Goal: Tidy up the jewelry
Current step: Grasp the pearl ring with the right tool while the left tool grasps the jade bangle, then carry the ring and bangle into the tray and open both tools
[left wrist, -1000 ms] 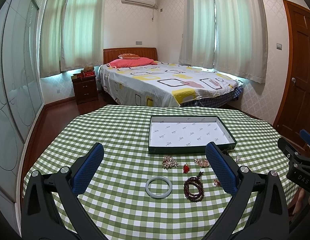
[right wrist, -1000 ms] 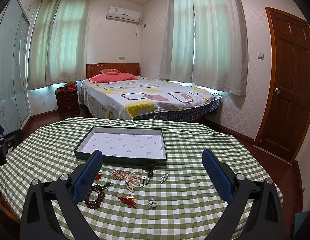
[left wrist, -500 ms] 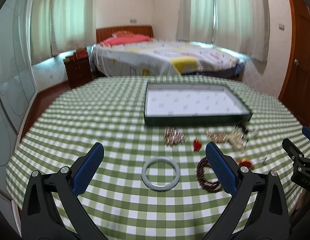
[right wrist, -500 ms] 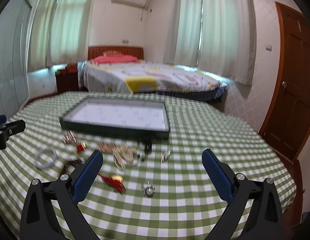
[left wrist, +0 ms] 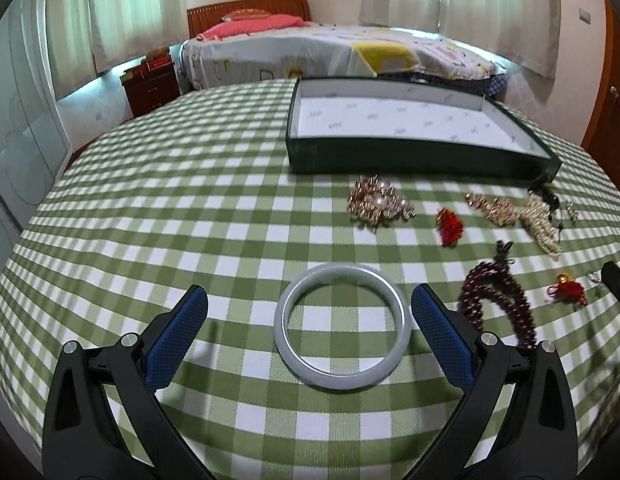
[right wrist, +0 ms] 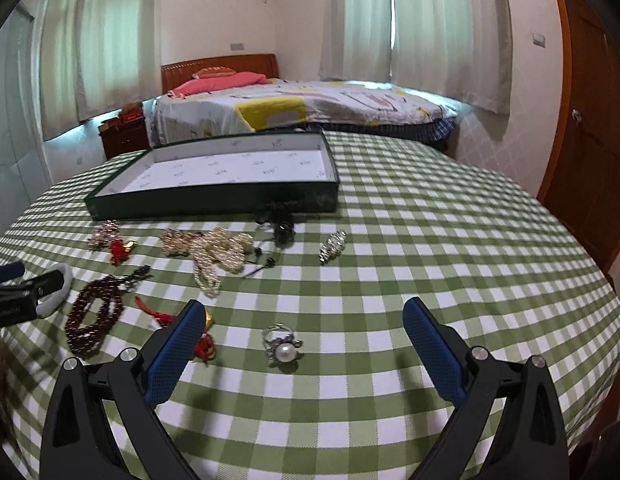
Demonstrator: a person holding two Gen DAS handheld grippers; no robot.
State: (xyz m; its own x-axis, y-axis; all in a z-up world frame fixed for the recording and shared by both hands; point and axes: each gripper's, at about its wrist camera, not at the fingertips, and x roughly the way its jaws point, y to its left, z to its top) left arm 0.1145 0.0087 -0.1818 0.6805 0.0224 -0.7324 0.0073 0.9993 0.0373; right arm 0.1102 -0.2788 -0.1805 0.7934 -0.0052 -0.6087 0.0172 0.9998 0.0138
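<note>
Left wrist view: the left tool [left wrist: 310, 304], fingers wide apart, brackets the pale jade bangle [left wrist: 341, 326] lying flat on the table [left wrist: 150, 208]. Picking it up looks like the step in hand; next, close across its rim, then lift toward the empty green tray [left wrist: 413, 156]. The dark bead bracelet [left wrist: 495, 300] crowds the right finger.

Right wrist view: the right tool [right wrist: 304, 320], also spread, hovers by the pearl ring [right wrist: 284, 347]; open cloth lies rightward.
</note>
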